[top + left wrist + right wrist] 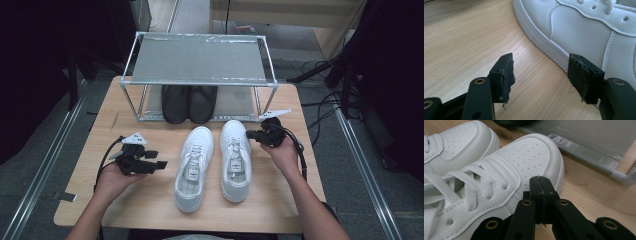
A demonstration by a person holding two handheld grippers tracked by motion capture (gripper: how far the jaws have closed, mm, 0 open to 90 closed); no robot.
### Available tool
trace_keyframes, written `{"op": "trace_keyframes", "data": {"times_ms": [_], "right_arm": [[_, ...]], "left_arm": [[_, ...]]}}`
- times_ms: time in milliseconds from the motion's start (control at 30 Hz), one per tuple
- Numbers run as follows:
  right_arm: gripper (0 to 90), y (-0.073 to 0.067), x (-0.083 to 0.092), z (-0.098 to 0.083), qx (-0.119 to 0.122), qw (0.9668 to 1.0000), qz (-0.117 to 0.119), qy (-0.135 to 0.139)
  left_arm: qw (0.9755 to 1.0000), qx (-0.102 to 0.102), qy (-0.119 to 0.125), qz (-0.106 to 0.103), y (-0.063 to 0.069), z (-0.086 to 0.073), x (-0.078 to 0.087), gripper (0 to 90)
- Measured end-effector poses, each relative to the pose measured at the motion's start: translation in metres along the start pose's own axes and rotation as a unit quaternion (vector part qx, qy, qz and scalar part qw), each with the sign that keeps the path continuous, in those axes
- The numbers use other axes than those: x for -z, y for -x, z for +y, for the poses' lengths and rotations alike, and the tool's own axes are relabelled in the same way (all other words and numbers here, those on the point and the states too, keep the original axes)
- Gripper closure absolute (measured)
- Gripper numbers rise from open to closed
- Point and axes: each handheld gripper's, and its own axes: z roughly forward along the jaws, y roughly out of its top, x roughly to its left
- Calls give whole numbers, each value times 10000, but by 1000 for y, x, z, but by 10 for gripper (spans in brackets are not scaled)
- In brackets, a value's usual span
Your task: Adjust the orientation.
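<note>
White shoes (215, 162) sit paired on counter (150, 200); left gripper (161, 160) gapes, right gripper (250, 134) is closed empty; widen it first.

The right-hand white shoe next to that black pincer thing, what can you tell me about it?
The right white sneaker looks like smooth white leather, with a perforated toe cap, flat white laces, stitched panels and a ribbed rubber sole. It stands upright on the wooden table, toe toward the metal shoe rack, beside its twin, the left white sneaker. The right gripper, jaws shut, sits at its outer side near the toe; whether they touch is unclear.
</note>
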Motion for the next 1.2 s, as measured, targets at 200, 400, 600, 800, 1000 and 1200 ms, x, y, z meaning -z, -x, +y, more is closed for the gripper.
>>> {"op": "trace_keyframes", "data": {"times_ms": [200, 400, 600, 800, 1000, 1200], "right_arm": [[900, -4, 1, 8, 31, 9999, -15, 100], [900, -16, -9, 22, 99, 9996, 172, 203], [900, -16, -16, 22, 21, 9995, 250, 178], [900, -16, -18, 19, 40, 9993, 321, 168], [900, -19, -18, 18, 58, 9993, 311, 185], [900, -25, -16, 15, 71, 9987, 491, 118]], "left_arm": [[10000, 6, -8, -8, 1, 0, 0, 385], [10000, 6, -28, -6, 0, 0, -1, 385], [10000, -9, -49, -18, 0, 0, -1, 385], [10000, -12, -39, -22, 1, 0, -2, 385], [10000, -18, -43, -30, 0, 0, -2, 385], [10000, -44, -53, -47, 1, 2, -4, 385]]}}
